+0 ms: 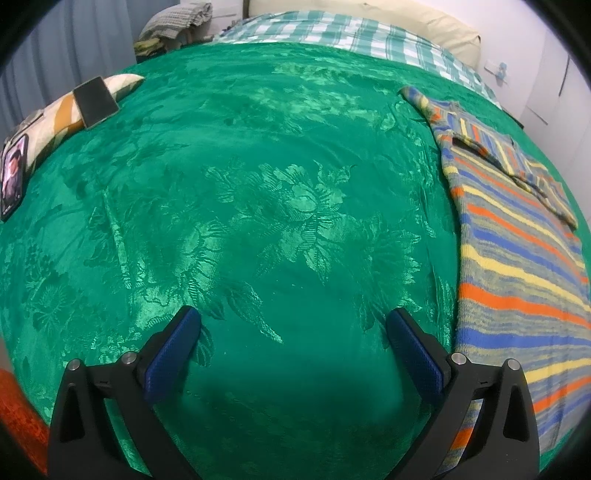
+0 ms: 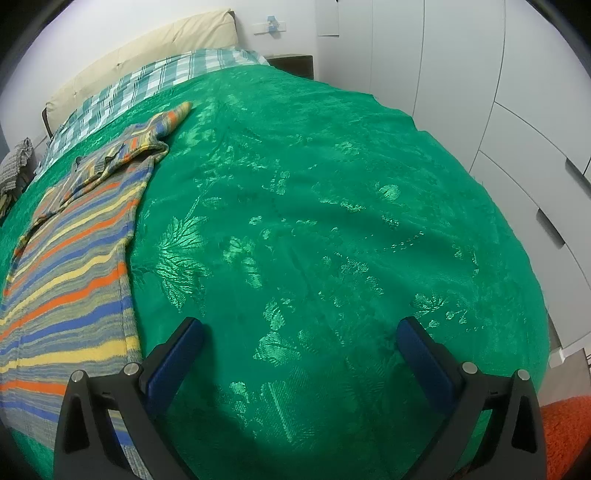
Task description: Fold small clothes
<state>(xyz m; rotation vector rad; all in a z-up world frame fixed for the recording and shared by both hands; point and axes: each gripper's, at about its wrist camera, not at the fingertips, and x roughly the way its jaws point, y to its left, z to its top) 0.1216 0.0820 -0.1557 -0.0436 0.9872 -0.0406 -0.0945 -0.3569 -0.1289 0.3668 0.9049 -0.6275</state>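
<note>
Both of our grippers hover spread wide and empty over the green bedspread (image 1: 258, 177). Between them lies the striped sweater (image 1: 517, 266), long axis running from the bed's near edge toward the headboard: right of our left gripper (image 1: 291, 332), left of our right gripper (image 2: 301, 339), equally near each.

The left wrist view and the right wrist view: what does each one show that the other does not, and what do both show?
Only the left wrist view shows two phones on a striped pillow and a pile of clothes, with the open left claw. Only the right wrist view shows white cupboards and a dark nightstand, with the open right claw. Both show the striped sweater on the green bedspread, the checked sheet and the headboard.
</note>
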